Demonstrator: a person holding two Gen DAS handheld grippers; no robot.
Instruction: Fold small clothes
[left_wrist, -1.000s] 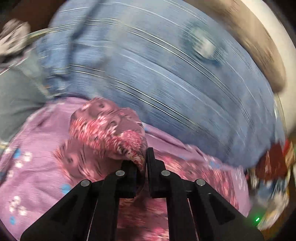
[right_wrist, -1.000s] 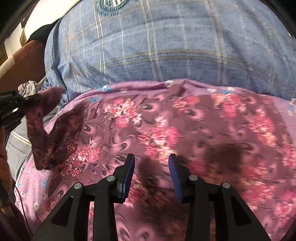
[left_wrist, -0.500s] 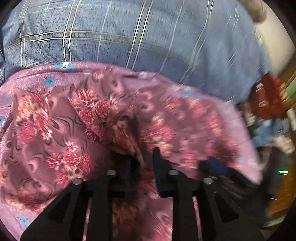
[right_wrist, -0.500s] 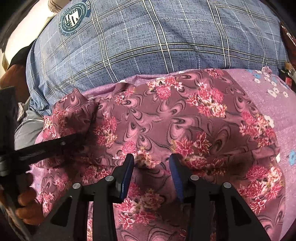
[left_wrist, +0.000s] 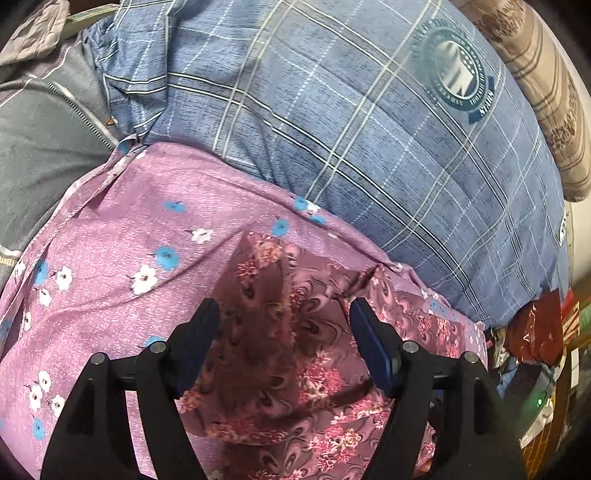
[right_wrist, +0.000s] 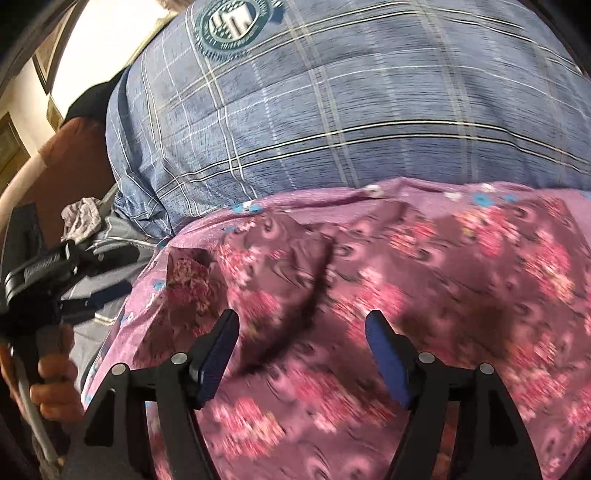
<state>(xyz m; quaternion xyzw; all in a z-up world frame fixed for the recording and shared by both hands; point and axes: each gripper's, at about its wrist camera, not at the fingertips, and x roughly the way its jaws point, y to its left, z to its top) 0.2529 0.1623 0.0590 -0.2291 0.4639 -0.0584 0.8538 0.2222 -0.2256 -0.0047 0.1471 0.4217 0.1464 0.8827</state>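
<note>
Blue plaid bedding carries the floral cloth, just released: left gripper and right gripper jaws opening, spread, cloth lying unpinched between both, fold laid.

Gripper: left gripper, jaws opening, floral cloth between them, unpinched
Beneath: lilac sheet
Behind: blue plaid pillow
Left: grey cloth

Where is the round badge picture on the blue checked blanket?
In the left wrist view the round badge sits top right on the blue checked blanket, near the brown striped pillow.
</note>
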